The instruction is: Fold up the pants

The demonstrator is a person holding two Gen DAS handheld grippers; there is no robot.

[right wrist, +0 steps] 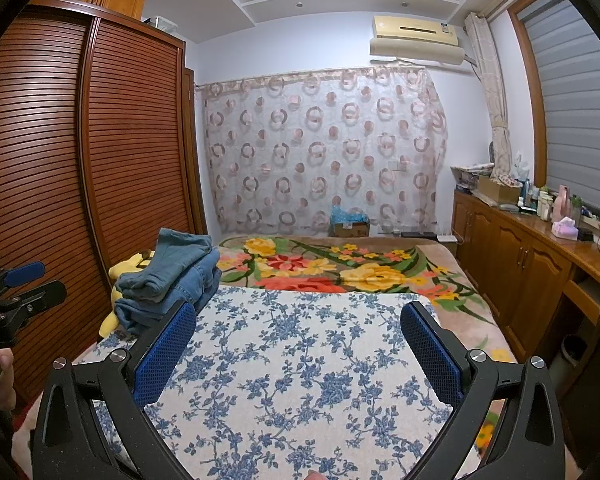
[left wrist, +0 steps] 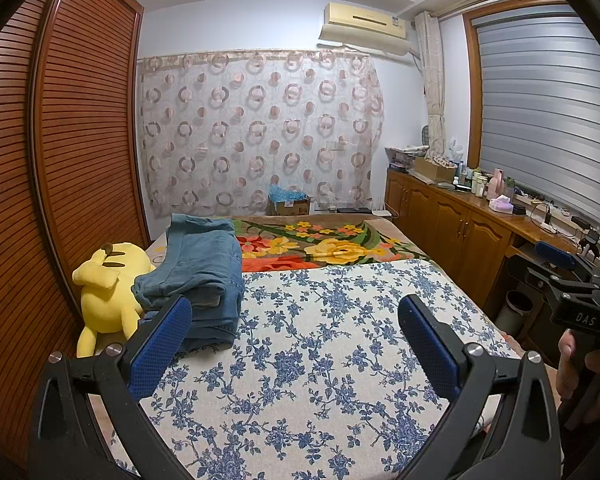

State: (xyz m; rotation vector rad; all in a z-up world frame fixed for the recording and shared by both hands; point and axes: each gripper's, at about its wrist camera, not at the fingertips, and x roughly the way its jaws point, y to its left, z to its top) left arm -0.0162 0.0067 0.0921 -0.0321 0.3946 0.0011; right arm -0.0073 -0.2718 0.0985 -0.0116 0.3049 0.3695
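Note:
Folded blue denim pants (left wrist: 202,276) lie in a stack at the left side of the bed, on the edge of the blue-flowered white cloth (left wrist: 320,344). They also show in the right wrist view (right wrist: 172,280). My left gripper (left wrist: 296,320) is open and empty above the cloth, its left finger near the stack. My right gripper (right wrist: 298,328) is open and empty above the same cloth (right wrist: 300,360). The right gripper also shows at the right edge of the left wrist view (left wrist: 560,276). The left gripper also shows at the left edge of the right wrist view (right wrist: 16,292).
A yellow plush toy (left wrist: 108,292) lies left of the pants beside the slatted wooden wardrobe (left wrist: 60,160). A bright floral blanket (left wrist: 332,248) covers the far bed. Wooden cabinets (left wrist: 460,232) with bottles run along the right. A cardboard box (left wrist: 290,204) stands past the bed.

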